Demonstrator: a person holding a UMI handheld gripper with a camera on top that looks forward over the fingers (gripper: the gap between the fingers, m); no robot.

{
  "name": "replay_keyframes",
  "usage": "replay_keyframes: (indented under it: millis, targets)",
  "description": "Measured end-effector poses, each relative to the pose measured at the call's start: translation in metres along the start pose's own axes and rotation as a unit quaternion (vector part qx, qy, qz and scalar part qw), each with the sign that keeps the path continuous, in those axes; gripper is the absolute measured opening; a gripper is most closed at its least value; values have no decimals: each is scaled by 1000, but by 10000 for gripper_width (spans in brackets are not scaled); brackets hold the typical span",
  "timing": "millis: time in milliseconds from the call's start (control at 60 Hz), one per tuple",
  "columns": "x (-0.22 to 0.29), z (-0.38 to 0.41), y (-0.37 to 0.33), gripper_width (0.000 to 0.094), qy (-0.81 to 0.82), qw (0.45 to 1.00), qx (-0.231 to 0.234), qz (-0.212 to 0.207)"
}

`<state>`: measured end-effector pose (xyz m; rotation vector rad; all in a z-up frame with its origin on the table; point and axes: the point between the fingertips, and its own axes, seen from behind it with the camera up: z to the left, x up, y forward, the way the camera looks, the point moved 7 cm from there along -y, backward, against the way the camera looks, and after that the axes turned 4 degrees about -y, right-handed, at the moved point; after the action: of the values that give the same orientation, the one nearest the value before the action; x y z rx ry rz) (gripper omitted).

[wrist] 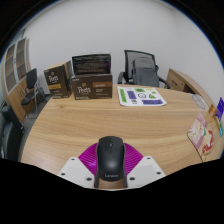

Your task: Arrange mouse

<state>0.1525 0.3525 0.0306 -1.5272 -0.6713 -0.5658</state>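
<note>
I'm looking across a long, light wooden table [110,120] in an office, with brown cardboard boxes [82,82] and a grey office chair [143,68] at its far side. The black, rounded computer mouse [109,159] sits right between the gripper [110,166] fingers, the magenta pads [90,160] hugging both flanks, so I judge it clamped. I'd keep it level, carry it low and set it down squarely.
</note>
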Motion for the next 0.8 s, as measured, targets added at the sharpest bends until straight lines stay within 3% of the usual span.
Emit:
replay_keyframes:
  millis: [233,400,633,800]
  targets:
    - [0,-1,-7,301,-1,1000,-7,6]
    - [46,-25,-54,304,-5,999,1,-34]
    - [131,-166,-117,302,26,993,-61,-102]
    - [112,-289,-105,301,56,986,-132,-81]
